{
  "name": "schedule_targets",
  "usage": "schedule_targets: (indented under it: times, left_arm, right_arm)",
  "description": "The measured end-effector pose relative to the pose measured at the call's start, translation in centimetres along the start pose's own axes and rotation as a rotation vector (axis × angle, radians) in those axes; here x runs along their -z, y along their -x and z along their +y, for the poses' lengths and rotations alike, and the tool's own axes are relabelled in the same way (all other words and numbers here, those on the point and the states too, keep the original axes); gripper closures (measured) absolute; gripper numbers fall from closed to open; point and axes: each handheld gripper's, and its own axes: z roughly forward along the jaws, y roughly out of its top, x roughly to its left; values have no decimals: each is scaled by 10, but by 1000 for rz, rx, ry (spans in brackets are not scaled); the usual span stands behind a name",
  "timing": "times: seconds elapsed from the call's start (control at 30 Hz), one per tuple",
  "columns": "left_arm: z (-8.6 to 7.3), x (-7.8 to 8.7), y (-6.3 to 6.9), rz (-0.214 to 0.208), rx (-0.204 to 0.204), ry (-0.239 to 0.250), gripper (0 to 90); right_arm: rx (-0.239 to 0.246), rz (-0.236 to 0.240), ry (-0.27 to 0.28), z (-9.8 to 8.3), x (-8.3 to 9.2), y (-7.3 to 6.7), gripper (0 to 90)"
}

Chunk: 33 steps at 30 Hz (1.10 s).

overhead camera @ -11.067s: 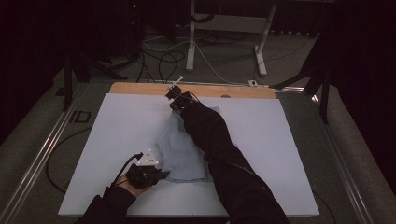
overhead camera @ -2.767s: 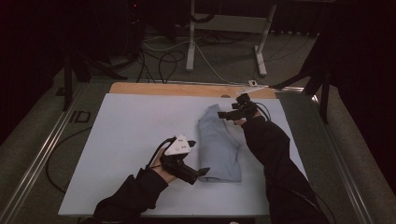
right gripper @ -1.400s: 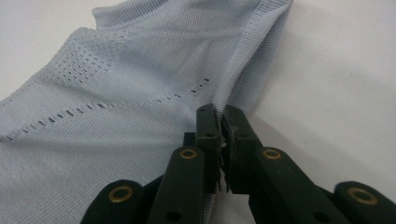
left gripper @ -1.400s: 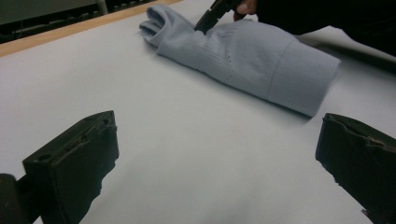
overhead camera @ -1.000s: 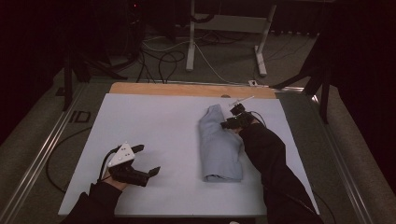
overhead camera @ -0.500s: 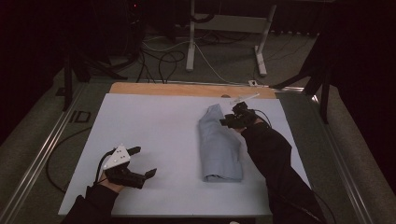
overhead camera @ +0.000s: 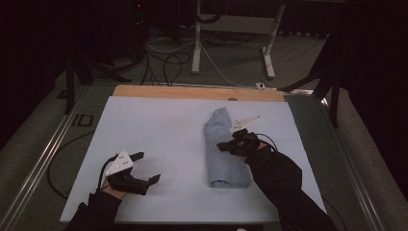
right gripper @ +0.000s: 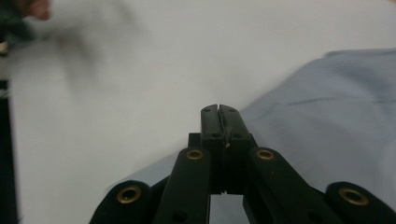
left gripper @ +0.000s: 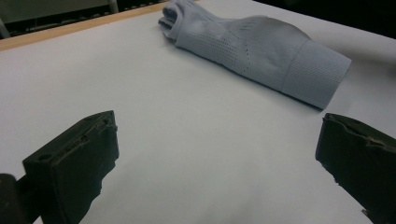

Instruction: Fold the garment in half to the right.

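Folded grey-blue cloth (overhead camera: 224, 150) lies lengthwise on the right half of the white mat (overhead camera: 159, 125). Right gripper (overhead camera: 225, 146) over the cloth's middle, jaws just closed tight together, nothing between them. Left gripper (overhead camera: 146, 168) well apart near the mat's front left, jaws wide, empty.

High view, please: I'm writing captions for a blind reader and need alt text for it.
A folded light-blue garment lies lengthwise on a white table. The right gripper, jaws shut with nothing between them, sits over its middle. The left gripper rests open on the bare surface near the table's front left; cables and metal stand legs lie on the dark floor beyond.
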Motion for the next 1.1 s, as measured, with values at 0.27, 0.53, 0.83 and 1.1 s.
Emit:
schedule_targets:
  times: [0.27, 0.53, 0.83, 1.1]
  left_arm:
    - [-2, -2, 0, -1, 2, 6, 6]
    - [-4, -3, -3, 2, 16, 8, 6]
    - [-4, -3, -2, -3, 13, 6, 6]
    - [-4, -3, -3, -6, 20, 6, 6]
  right_arm:
    - [32, 57, -38, -15, -11, -22, 900]
    - [17, 80, -81, -38, -29, -19, 900]
    - [-3, 116, -135, -60, -46, -30, 900]
    - [-24, 136, -111, -70, -47, -36, 900]
